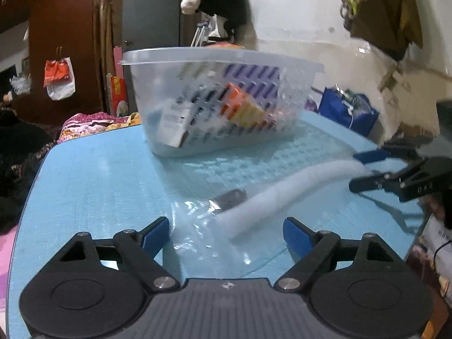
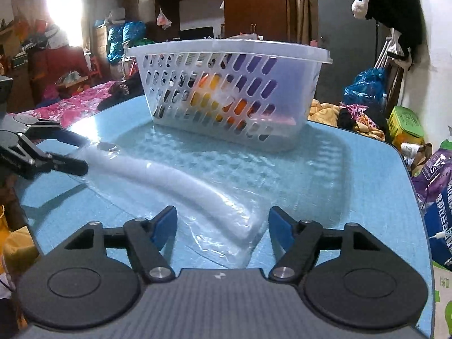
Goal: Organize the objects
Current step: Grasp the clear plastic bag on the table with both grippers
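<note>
A long white roll in clear plastic wrap [image 1: 285, 190] [image 2: 180, 183] lies across the blue table. A white perforated basket [image 1: 220, 99] [image 2: 226, 96] stands behind it, holding boxes and orange and purple packets. My left gripper [image 1: 226, 234] is open, its jaws either side of one end of the wrapped roll. My right gripper [image 2: 223, 226] is open, its jaws either side of the other end. Each gripper also shows in the other's view, the right one [image 1: 364, 169] and the left one [image 2: 76, 155], both at the roll's ends.
The blue table [image 1: 99, 183] [image 2: 353, 183] ends close on all sides. A small dark object [image 1: 230, 197] lies under the plastic near the roll. Bedding, bags and clutter surround the table; blue and purple bags [image 2: 440, 197] stand at the right.
</note>
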The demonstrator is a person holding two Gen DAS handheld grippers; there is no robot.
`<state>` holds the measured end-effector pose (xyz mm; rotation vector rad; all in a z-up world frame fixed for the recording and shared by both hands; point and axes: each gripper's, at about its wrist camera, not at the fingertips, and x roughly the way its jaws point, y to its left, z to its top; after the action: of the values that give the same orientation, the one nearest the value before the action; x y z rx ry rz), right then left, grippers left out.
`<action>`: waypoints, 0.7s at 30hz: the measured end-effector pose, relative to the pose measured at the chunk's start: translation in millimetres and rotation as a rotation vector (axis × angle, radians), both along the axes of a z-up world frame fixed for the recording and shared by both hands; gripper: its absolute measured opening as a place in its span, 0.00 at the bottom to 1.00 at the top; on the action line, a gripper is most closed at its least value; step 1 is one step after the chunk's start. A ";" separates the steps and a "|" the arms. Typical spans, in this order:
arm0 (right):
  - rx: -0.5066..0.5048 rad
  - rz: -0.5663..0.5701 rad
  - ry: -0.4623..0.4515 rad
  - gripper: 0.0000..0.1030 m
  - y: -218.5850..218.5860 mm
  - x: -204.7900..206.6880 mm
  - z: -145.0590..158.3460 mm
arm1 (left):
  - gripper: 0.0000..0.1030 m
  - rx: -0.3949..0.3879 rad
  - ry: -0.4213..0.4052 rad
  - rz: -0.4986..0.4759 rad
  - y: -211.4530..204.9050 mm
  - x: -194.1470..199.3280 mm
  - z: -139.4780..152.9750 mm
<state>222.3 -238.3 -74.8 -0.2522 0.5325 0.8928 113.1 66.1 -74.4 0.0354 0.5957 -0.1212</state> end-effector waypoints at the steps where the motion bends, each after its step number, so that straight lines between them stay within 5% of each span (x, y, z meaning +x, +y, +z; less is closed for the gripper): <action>1: -0.002 0.003 -0.001 0.69 0.9 -0.4 0.4 | 0.86 0.030 0.001 0.002 -5.5 0.2 -0.7; 4: -0.006 0.016 -0.008 0.64 3.8 -0.6 1.1 | 0.77 0.048 -0.006 0.003 -12.9 0.6 -0.3; 5: -0.006 0.018 -0.012 0.62 3.8 -1.0 1.2 | 0.67 0.042 -0.012 0.001 -13.5 0.3 0.0; 9: -0.003 0.017 -0.030 0.44 1.4 -2.8 1.6 | 0.40 0.045 -0.037 -0.018 -19.6 0.0 0.4; 12: -0.011 0.016 -0.059 0.30 0.7 -6.9 2.2 | 0.30 0.060 -0.056 -0.025 -25.3 -3.9 0.0; 21: 0.009 -0.012 -0.128 0.14 -1.5 -20.1 0.4 | 0.22 0.058 -0.124 -0.028 -31.6 -17.1 -3.0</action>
<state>202.2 -239.8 -74.5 -0.2958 0.4107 0.8607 96.0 34.5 -77.4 0.1066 0.4749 -0.1281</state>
